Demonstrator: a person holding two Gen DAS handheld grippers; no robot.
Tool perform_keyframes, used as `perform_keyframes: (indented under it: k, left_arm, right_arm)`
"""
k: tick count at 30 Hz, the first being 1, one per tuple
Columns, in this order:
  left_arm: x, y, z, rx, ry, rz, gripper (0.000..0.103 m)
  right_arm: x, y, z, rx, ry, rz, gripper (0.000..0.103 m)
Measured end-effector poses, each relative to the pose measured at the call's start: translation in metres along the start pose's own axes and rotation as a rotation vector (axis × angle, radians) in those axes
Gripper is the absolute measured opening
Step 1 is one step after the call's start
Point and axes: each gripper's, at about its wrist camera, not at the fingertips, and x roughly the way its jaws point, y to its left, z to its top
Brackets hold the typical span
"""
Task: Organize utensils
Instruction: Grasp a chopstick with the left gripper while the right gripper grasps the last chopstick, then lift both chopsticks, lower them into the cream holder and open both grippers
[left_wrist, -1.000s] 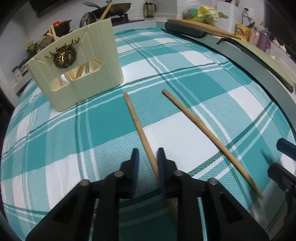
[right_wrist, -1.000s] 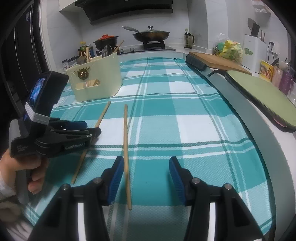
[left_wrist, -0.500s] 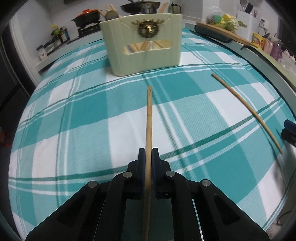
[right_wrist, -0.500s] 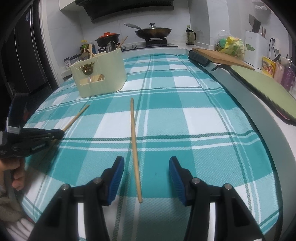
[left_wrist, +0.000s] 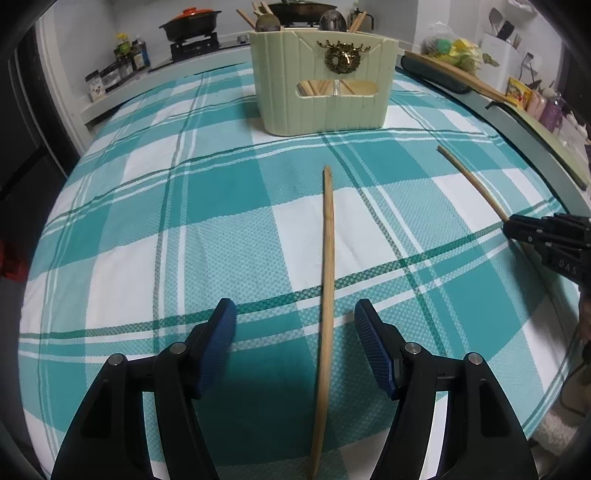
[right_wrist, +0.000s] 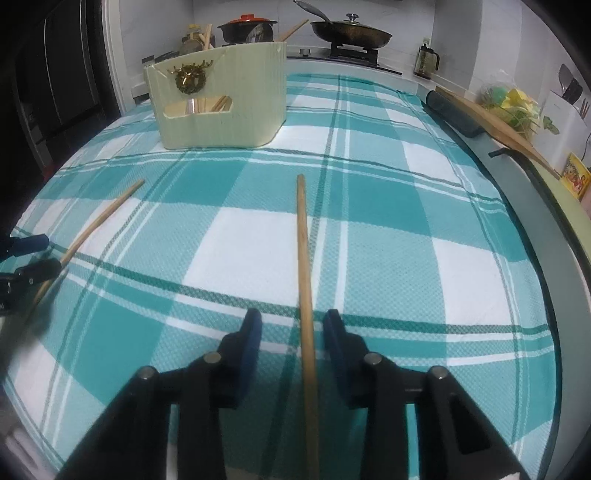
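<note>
A wooden chopstick (left_wrist: 327, 258) lies flat on the teal checked cloth, pointing at the cream utensil holder (left_wrist: 325, 92). My left gripper (left_wrist: 295, 347) straddles its near part with the jaws opening, and neither pad touches the chopstick. A second chopstick (right_wrist: 304, 266) runs between the fingers of my right gripper (right_wrist: 291, 343). Those jaws are closing, with a narrow gap still on each side of the stick. The holder (right_wrist: 221, 103) stands at the far left with several chopsticks and spoons in it. In the left wrist view, the right gripper (left_wrist: 517, 229) sits over the second chopstick (left_wrist: 471, 181).
A stove with a red-lidded pot (right_wrist: 245, 27) and a wok (right_wrist: 351, 33) lines the far counter. A wooden board (right_wrist: 495, 122) and a green mat run along the right edge of the table. Bottles (left_wrist: 129, 55) stand at the far left.
My left gripper swung to face the holder with the chopstick, then opened and let it go onto the cloth. My right gripper moved over the other chopstick and its jaws narrowed around it.
</note>
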Motion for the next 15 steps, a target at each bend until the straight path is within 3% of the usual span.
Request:
perform_keyframes:
  k: [2,6,7,9,15]
  left_arm:
    - [0.003,0.002,0.003,-0.001,0.013,-0.01,0.069]
    - [0.016,0.001,0.018,0.017,0.057,-0.056,0.071]
    - [0.018,0.002,0.022,0.015,0.065,-0.073,0.071]
    - [0.026,0.003,0.03,0.009,0.09,-0.107,0.071]
    - [0.042,0.001,0.052,0.031,0.117,-0.109,0.071]
  right_arm:
    - [-0.001,0.011,0.001,-0.006,0.013,0.027,0.012]
    - [-0.005,0.03,-0.001,-0.053,0.036,0.021,0.012]
    - [-0.005,0.028,0.0,-0.043,0.048,0.033,0.014]
    - [-0.005,0.021,0.002,-0.007,0.075,0.063,0.036]
    - [-0.006,-0.002,0.021,0.081,0.137,0.154,0.037]
